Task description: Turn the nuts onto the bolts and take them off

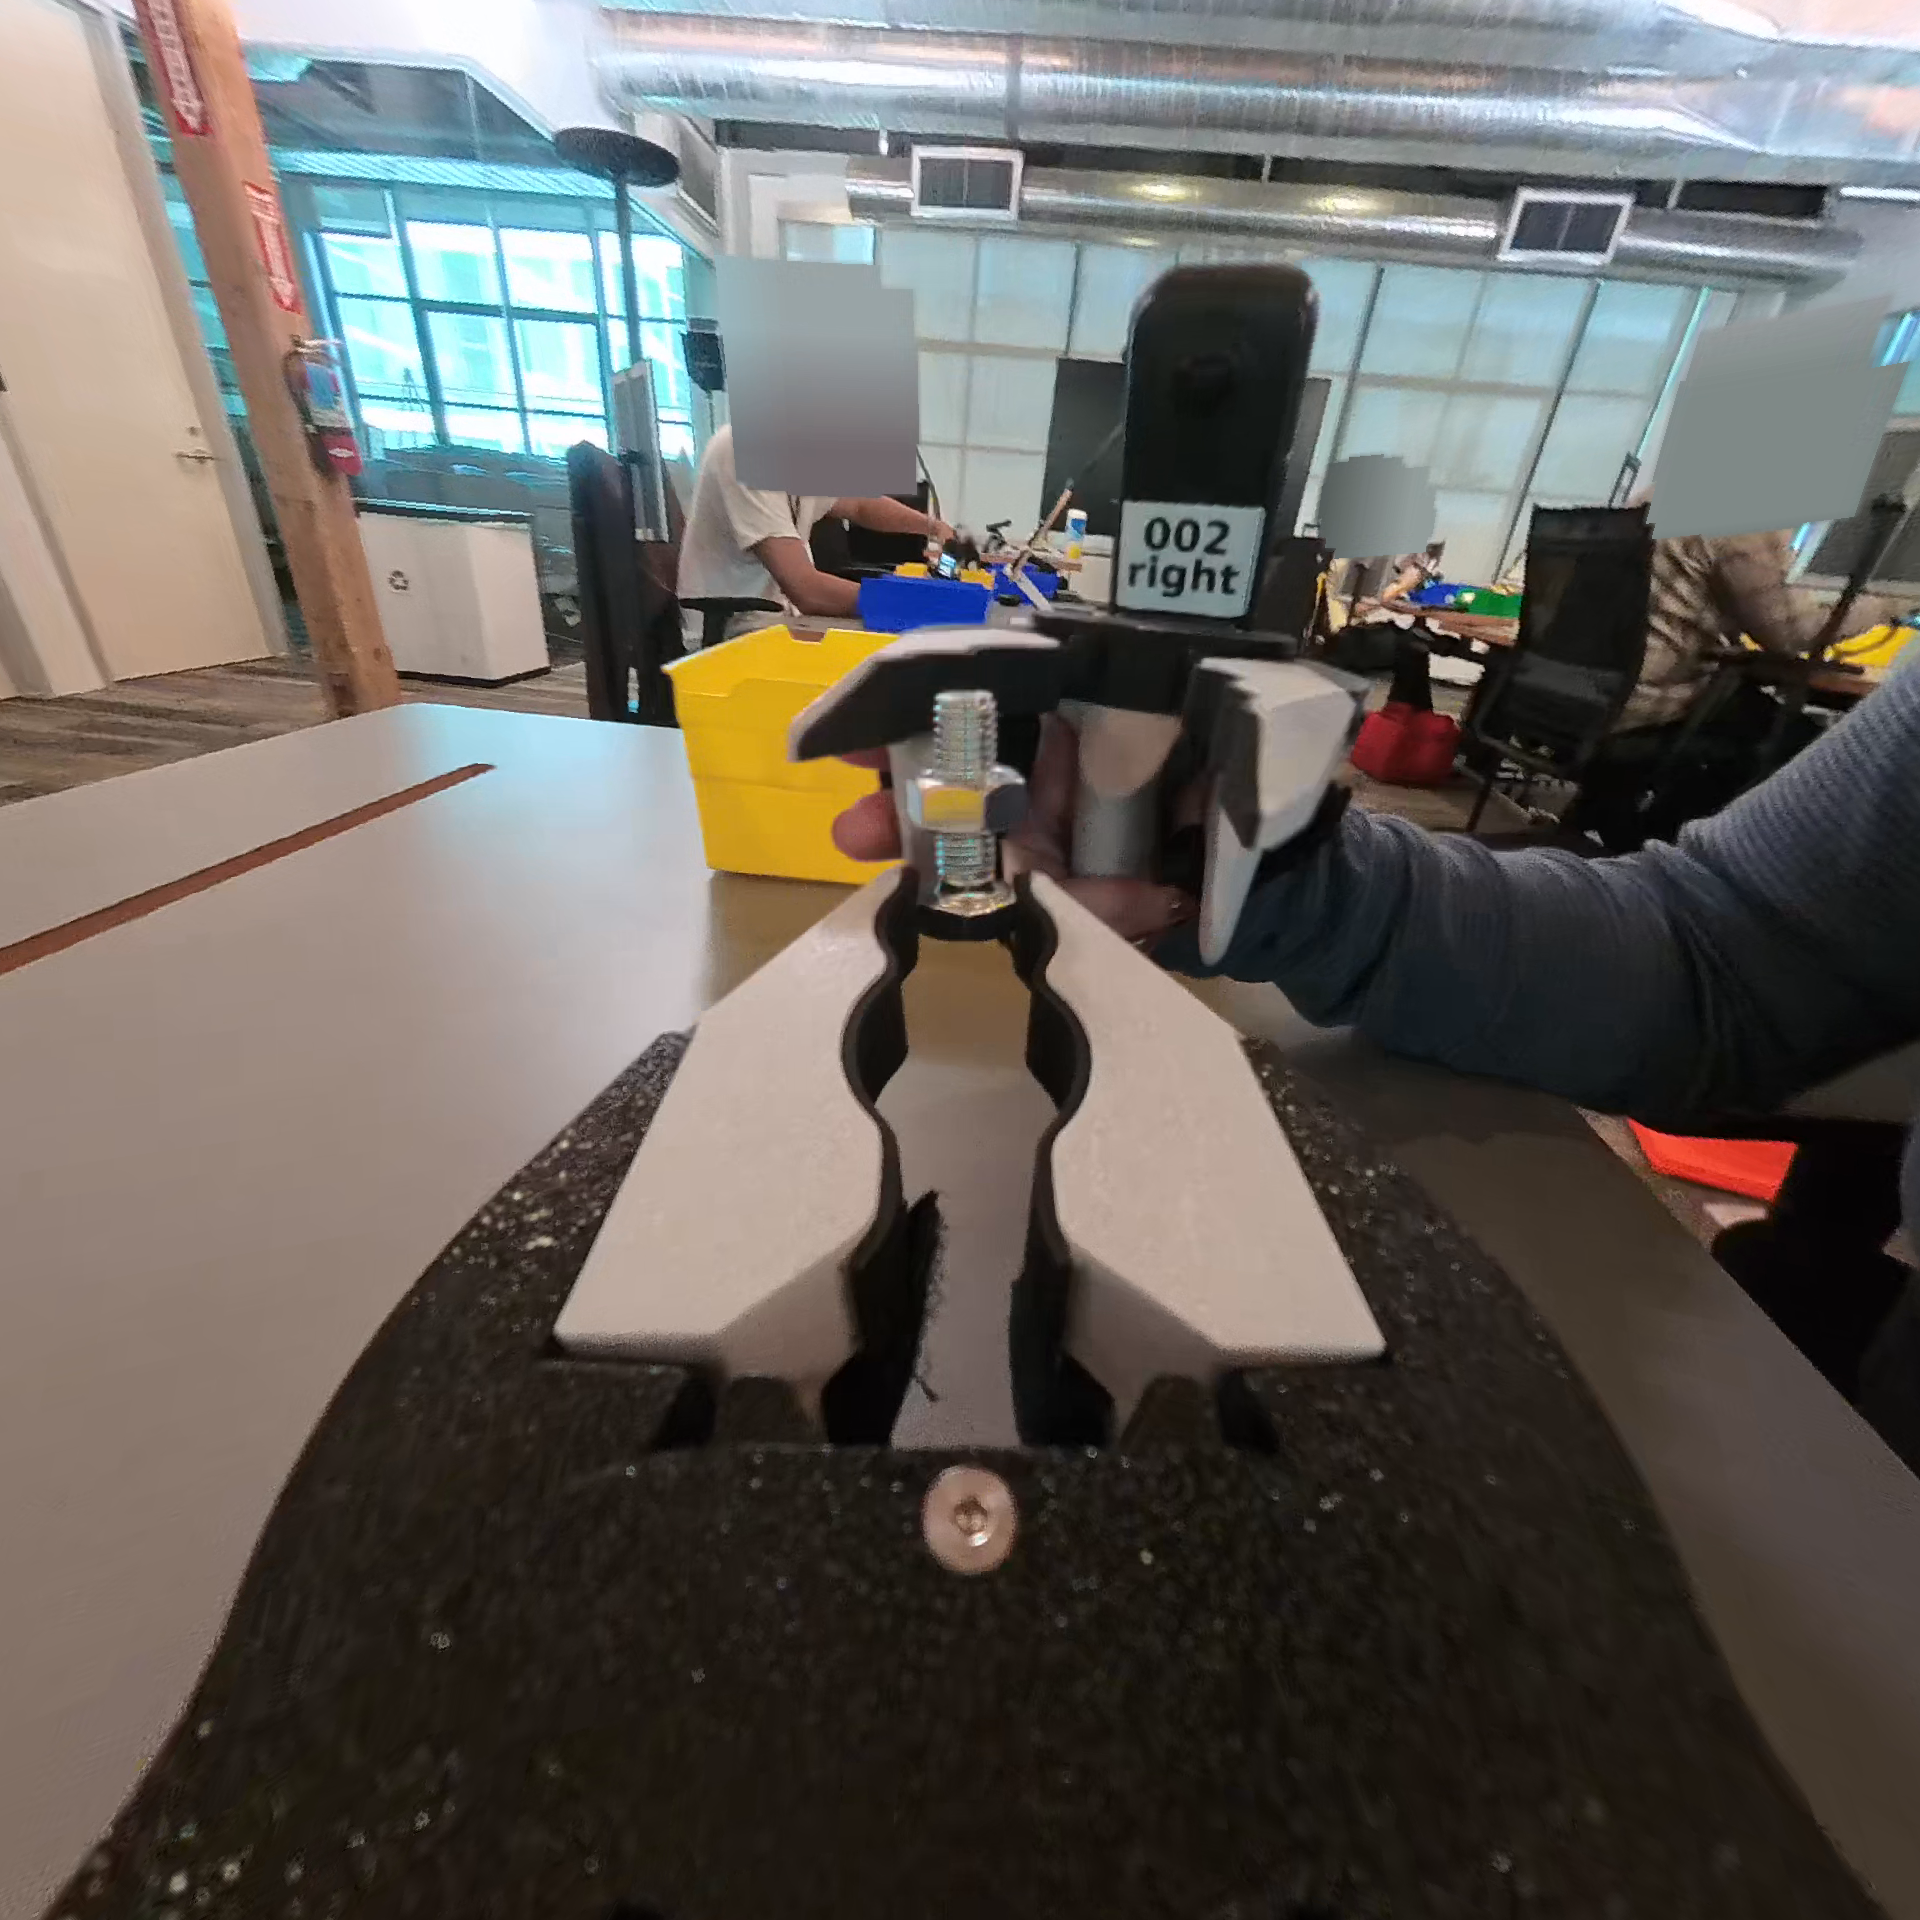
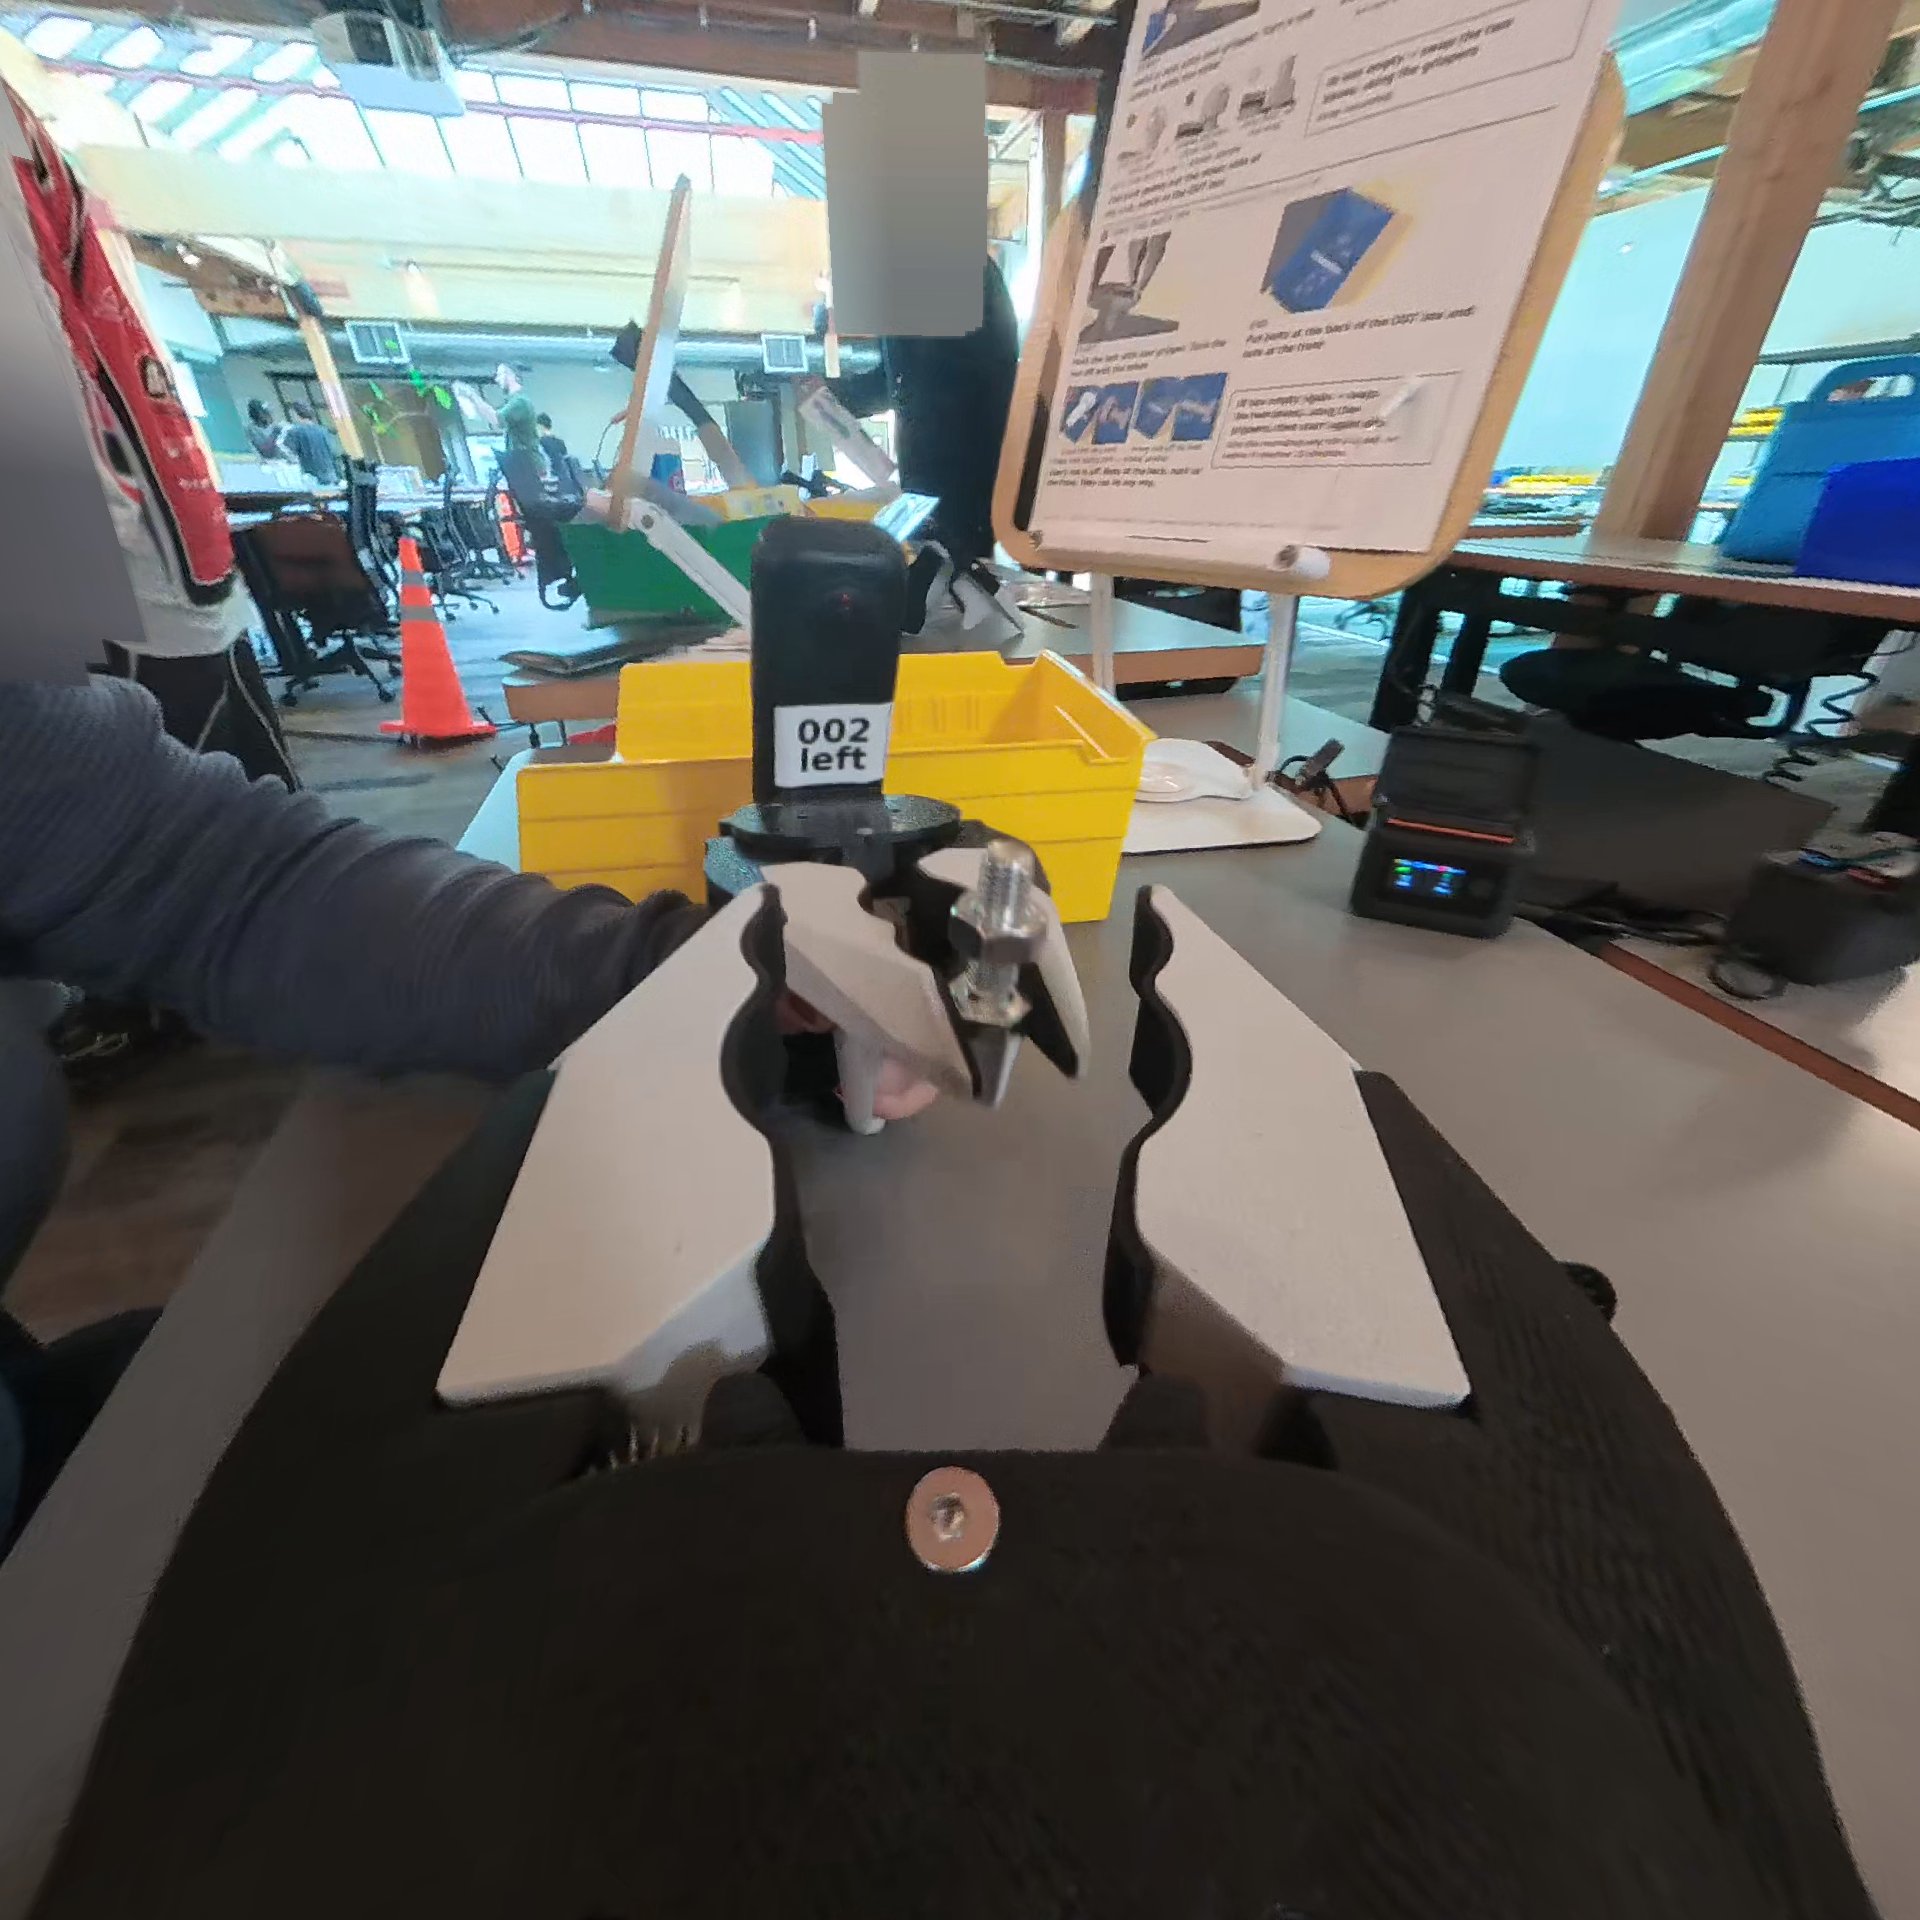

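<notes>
A silver bolt (image 1: 964, 727) stands upright, threads up, with a hex nut (image 1: 966, 805) about halfway down its shaft. My left gripper (image 1: 961, 896) is shut on the bolt's head and holds it above the grey table (image 1: 312, 1039). My right gripper (image 2: 958, 930) is open wide. In the right wrist view the nut (image 2: 992, 932) and bolt (image 2: 1006, 868) sit between its fingertips, nearer the right finger, with gaps on both sides. The left gripper (image 2: 1003, 1039) faces it there. In the left wrist view the right gripper (image 1: 1091, 748) is held behind the bolt by a hand in a dark sleeve.
A yellow bin (image 1: 769, 769) stands on the table just behind the grippers, also in the right wrist view (image 2: 1039, 748). An instruction board on a white stand (image 2: 1299, 312) and a small black device (image 2: 1444, 873) are at the right. People sit at desks beyond. Both grippers' tips are close together, under 4 cm apart.
</notes>
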